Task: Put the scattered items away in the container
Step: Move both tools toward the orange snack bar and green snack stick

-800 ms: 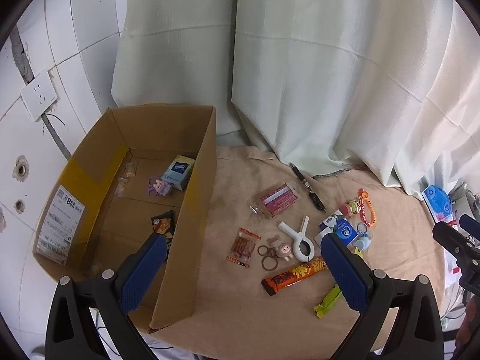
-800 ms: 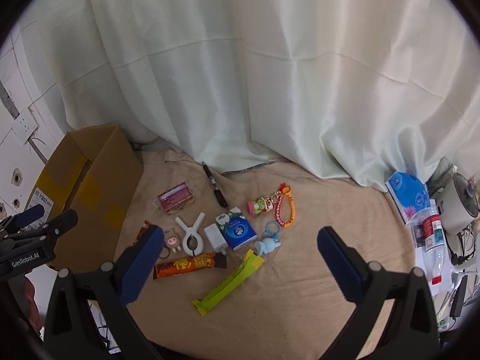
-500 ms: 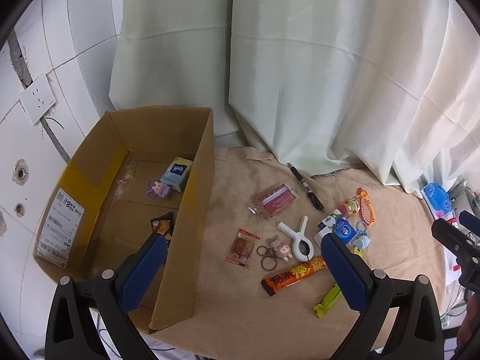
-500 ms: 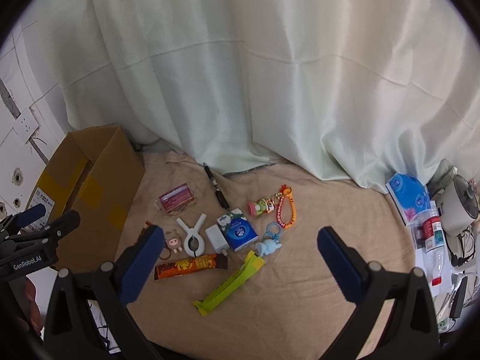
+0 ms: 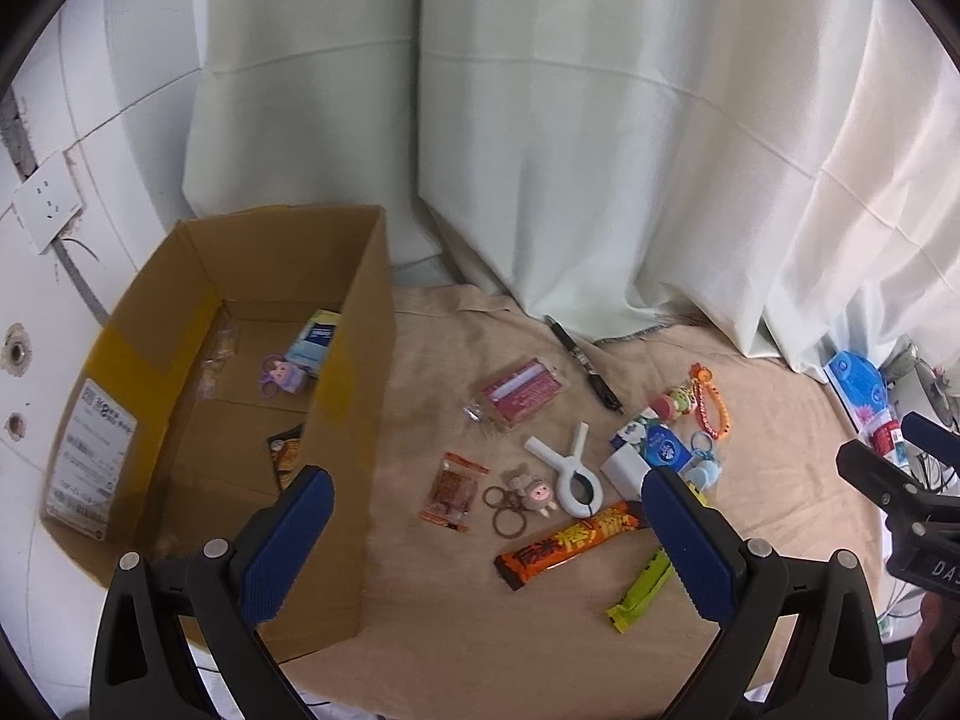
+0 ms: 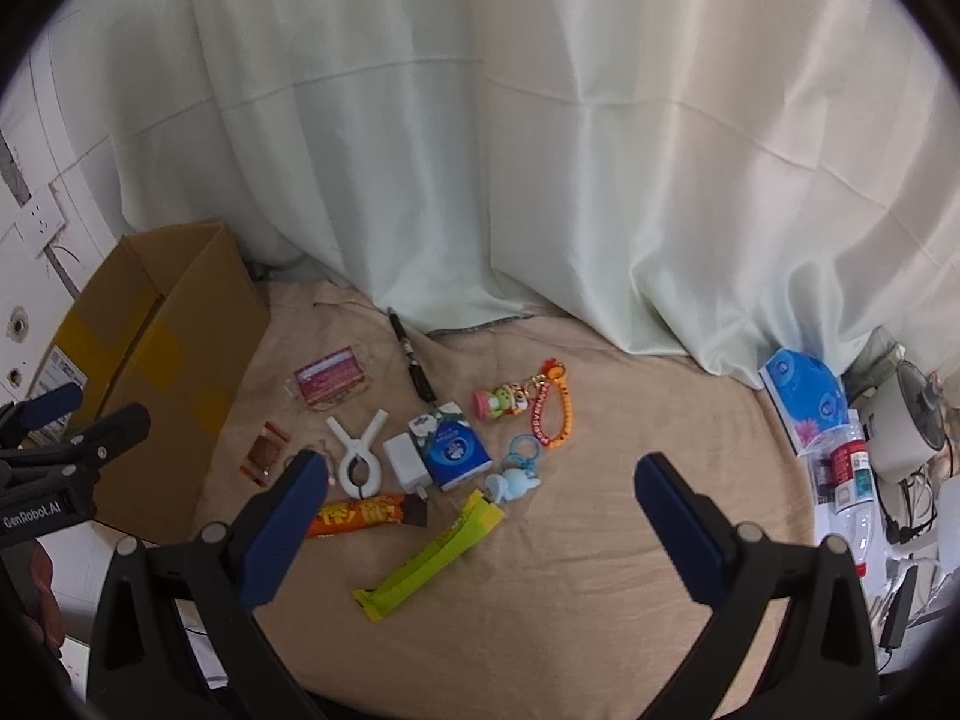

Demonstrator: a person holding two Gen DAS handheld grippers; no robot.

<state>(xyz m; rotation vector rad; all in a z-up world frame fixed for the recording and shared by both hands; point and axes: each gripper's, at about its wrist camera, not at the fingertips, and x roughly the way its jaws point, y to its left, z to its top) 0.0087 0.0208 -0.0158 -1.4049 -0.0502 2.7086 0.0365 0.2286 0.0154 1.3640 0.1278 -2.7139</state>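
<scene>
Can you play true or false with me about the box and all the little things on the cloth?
1. The cardboard box already has some things inside. True.
2. The green snack bar is inside the box. False: it lies on the tan cloth, outside it.
3. The left gripper is open and holds nothing. True.
4. The right gripper is shut on the white clip. False: it is open, and the clip lies free on the cloth.
5. The black pen lies near the curtain. True.
</scene>
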